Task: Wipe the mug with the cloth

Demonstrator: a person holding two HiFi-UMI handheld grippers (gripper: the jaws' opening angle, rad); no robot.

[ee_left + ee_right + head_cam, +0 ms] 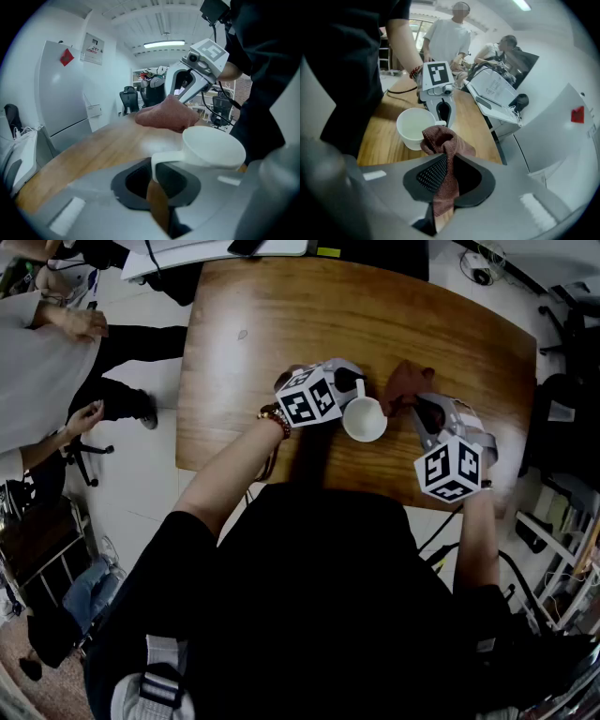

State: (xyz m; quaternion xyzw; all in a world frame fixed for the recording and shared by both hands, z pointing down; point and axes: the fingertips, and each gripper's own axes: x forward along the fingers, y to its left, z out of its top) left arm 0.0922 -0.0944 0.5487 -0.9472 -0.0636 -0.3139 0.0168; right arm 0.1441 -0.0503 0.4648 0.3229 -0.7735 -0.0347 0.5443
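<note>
No lettering can be read, even on the wall notice (93, 48).

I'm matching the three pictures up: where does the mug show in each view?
Head view: mug just above centre.
Left gripper view: mug right of centre, close up.
Right gripper view: mug left of centre, behind the cloth.
Shared landmark: the cloth, next to the mug in all three.

Mug (365, 419) on table (281, 334), left gripper (352, 385) at its left, cloth (404, 386) at its right
</note>
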